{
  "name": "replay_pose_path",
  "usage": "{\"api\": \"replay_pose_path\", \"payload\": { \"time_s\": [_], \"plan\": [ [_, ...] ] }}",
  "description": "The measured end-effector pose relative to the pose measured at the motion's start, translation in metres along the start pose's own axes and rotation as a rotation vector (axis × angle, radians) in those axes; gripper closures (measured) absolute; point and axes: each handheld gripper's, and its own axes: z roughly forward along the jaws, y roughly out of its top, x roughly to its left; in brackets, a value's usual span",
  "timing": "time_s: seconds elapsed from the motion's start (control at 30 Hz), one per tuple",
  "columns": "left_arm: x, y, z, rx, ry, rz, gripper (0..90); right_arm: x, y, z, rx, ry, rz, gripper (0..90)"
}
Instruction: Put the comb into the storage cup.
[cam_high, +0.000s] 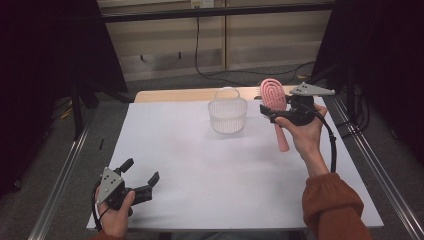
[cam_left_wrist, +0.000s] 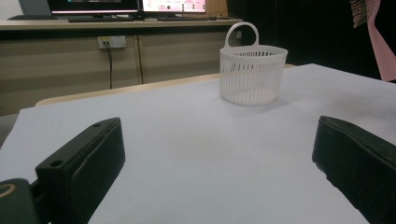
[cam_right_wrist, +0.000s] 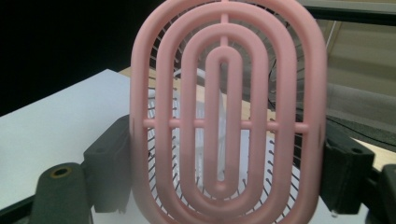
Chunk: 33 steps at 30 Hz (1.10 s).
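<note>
The right gripper (cam_high: 267, 111) clamps the pink hairbrush (cam_high: 275, 95) by its head, lifted near the table's (cam_high: 200, 170) far right edge, just beside the white basket (cam_high: 228, 115). The left gripper (cam_high: 141, 175) rests wide-jawed and seemingly empty at the near left, bare tabletop ahead.

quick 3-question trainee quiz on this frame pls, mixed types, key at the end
1. True or false: the right claw is shut on the pink hairbrush.
2. Where is the white basket?
A. in the left claw
B. standing on the white table cover, apart from both claws
C. hanging on the brush
3. Fill in: the left claw, low over the near left of the table, has its jaws ____ with nothing between them.

Key: 1 true; 2 B; 3 open
</note>
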Motion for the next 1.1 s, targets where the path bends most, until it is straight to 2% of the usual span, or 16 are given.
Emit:
{"api": "replay_pose_path", "payload": {
  "time_s": [0.27, 0.33, 0.6, 0.7, 1.1],
  "plan": [
    [0.001, 0.0, 0.0, 0.004, 0.001, 0.006, 2.7, 0.004, 0.006, 0.006, -0.059, 0.021, 0.008, 19.6],
    [0.0, 0.0, 0.0, 0.005, -0.003, 0.002, 2.7, 0.006, 0.007, 0.008, -0.059, 0.005, 0.009, 19.6],
    [0.0, -0.001, 0.001, 0.005, -0.005, -0.005, 2.7, 0.009, 0.013, 0.014, -0.063, 0.004, 0.009, 19.6],
    [0.0, 0.0, 0.001, 0.005, -0.008, -0.004, 2.7, 0.011, 0.017, 0.016, -0.07, -0.01, 0.001, 19.5],
    [0.001, 0.0, 0.0, 0.004, -0.004, 0.002, 2.7, 0.018, 0.029, 0.028, -0.107, 0.013, -0.017, 19.5]
  ]
}}
